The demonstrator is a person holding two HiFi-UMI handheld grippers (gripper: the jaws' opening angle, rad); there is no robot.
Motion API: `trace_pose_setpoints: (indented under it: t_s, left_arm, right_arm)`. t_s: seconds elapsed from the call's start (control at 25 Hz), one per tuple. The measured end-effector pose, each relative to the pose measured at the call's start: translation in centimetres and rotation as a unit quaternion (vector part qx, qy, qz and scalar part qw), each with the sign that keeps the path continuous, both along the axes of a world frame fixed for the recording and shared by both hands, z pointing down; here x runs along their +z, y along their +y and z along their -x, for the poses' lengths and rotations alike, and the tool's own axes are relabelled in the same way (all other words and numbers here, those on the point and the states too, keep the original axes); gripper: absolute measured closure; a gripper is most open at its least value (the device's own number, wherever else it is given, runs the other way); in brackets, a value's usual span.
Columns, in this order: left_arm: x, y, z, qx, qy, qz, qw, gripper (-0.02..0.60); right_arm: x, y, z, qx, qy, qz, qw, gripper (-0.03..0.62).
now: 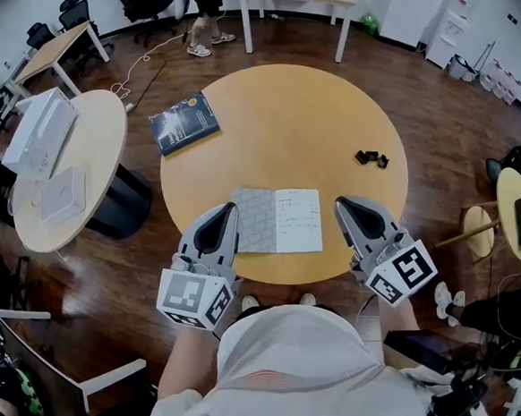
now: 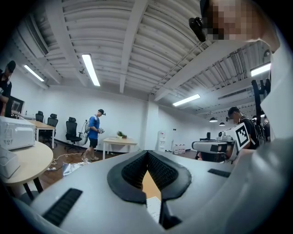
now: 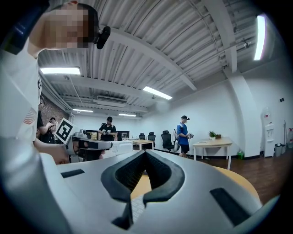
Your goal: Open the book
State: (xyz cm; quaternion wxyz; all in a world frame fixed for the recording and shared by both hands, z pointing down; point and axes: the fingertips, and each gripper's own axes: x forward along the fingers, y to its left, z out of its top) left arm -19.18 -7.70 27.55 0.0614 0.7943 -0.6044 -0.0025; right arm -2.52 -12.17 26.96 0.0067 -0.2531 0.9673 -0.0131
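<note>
Nearest me, my left gripper (image 1: 228,212) and right gripper (image 1: 342,207) sit level at the near rim of the round wooden worktop (image 1: 290,128). Their black ribbed fingers (image 2: 161,170) are closed tip to tip on nothing, which I take for a resting pose. Between the two pairs of fingers the thin book (image 1: 278,220) lies flat and spread, grey speckled leaf left, white written page right, so it looks already opened. Beyond the fingers lie a dark blue book (image 1: 184,123) and small black clips (image 1: 372,158).

You hold your left gripper (image 1: 230,212) and right gripper (image 1: 341,207) level and side by side, each with its fingers (image 2: 132,172) closed on nothing.
</note>
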Motion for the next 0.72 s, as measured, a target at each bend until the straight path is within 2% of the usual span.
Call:
trace_pose_setpoints:
  t_s: [0.72]
  left_arm:
    - [0.0, 1.1, 0.2, 0.01, -0.005, 0.007, 0.9999, 0.571]
  right_arm:
    - [0.5, 1.5, 0.3, -0.002, 0.004, 0.009, 1.0, 0.595]
